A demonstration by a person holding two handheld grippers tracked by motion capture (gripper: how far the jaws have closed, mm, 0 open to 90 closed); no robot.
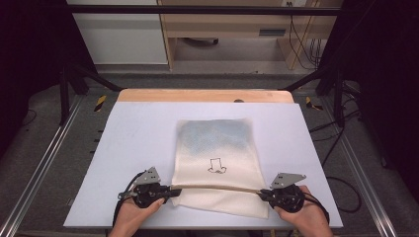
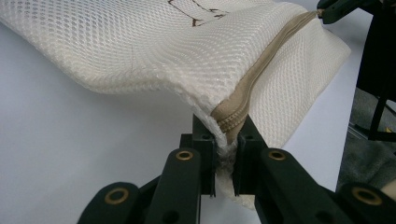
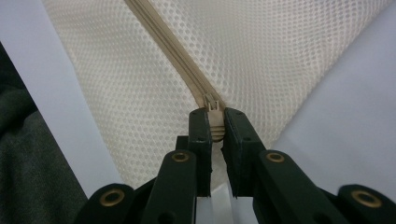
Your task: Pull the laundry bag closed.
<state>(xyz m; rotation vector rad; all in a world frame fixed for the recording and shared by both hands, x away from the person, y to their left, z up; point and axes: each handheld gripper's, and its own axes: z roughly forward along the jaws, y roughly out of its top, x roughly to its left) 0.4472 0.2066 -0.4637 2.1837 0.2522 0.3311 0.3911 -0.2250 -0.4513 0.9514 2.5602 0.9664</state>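
A cream mesh laundry bag with a small black drawing lies on the white table mat. A tan zipper runs across its near end and is stretched taut between my two grippers. My left gripper is shut on the bag's left zipper end, and the mesh there lifts off the mat. My right gripper is shut on the zipper pull at the bag's right end, and the closed zipper track runs away from it.
The mat lies on a wooden table with metal rails at both sides. Cables trail on the grey floor at the right. A cabinet and a wooden desk stand beyond the table.
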